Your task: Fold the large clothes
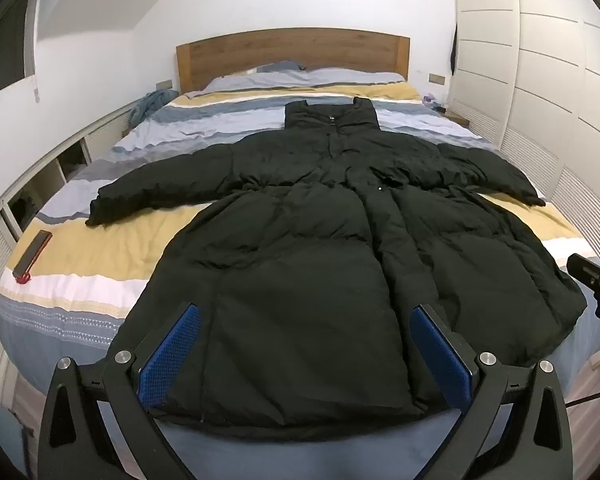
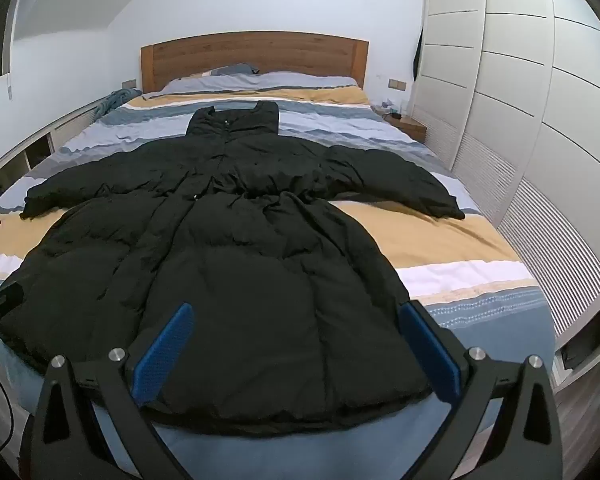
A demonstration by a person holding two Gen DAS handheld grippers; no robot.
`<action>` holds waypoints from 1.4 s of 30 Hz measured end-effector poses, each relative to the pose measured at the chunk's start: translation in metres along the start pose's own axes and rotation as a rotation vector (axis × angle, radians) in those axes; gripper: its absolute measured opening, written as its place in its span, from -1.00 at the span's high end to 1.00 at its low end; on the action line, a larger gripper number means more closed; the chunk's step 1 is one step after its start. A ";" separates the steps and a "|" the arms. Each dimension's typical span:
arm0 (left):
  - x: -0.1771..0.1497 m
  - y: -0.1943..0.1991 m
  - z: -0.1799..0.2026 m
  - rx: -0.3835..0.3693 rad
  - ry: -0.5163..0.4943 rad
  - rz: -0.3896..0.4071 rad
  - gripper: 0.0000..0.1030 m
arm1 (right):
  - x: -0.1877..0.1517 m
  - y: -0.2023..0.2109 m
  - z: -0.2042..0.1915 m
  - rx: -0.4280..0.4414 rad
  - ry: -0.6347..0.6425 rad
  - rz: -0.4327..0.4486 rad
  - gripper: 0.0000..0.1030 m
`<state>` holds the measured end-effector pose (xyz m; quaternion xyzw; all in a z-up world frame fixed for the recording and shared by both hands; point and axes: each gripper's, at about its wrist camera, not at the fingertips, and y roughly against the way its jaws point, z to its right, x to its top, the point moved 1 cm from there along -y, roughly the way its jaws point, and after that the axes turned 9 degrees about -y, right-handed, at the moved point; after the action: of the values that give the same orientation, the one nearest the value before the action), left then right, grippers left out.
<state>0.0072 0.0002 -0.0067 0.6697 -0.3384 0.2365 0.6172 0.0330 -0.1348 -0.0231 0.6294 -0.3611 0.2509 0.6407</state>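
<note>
A long black puffer coat (image 1: 320, 248) lies flat on the bed, front up, collar toward the headboard, both sleeves spread out sideways. It also shows in the right wrist view (image 2: 240, 264). My left gripper (image 1: 305, 356) is open and empty, hovering over the left part of the coat's hem. My right gripper (image 2: 296, 354) is open and empty, over the right part of the hem. Part of the right gripper shows at the right edge of the left wrist view (image 1: 596, 284).
The bed (image 1: 100, 256) has a striped blue, yellow and white cover and a wooden headboard (image 1: 292, 52). A dark flat case with a red end (image 1: 32, 256) lies on the bed's left side. White wardrobes (image 2: 520, 120) line the right wall; open shelves (image 1: 40, 184) run along the left.
</note>
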 end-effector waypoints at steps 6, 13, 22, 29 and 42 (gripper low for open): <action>-0.003 -0.005 -0.003 0.019 0.018 -0.004 -0.99 | 0.001 0.001 0.000 -0.009 -0.006 0.007 -1.00; -0.001 -0.007 -0.005 -0.014 0.022 -0.024 -0.99 | 0.006 0.004 0.004 0.007 -0.017 0.040 -1.00; 0.003 -0.007 -0.006 0.025 0.022 -0.044 -0.99 | 0.008 0.005 0.006 0.037 -0.033 0.050 -1.00; 0.006 -0.008 -0.012 0.028 0.036 -0.050 -0.99 | 0.002 -0.003 -0.001 0.062 -0.010 0.041 -1.00; 0.016 -0.014 -0.038 0.057 0.131 -0.054 -0.99 | 0.024 -0.018 -0.001 0.146 -0.044 0.008 -1.00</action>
<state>0.0320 0.0348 0.0009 0.6790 -0.2723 0.2725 0.6250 0.0617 -0.1381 -0.0154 0.6783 -0.3584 0.2654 0.5839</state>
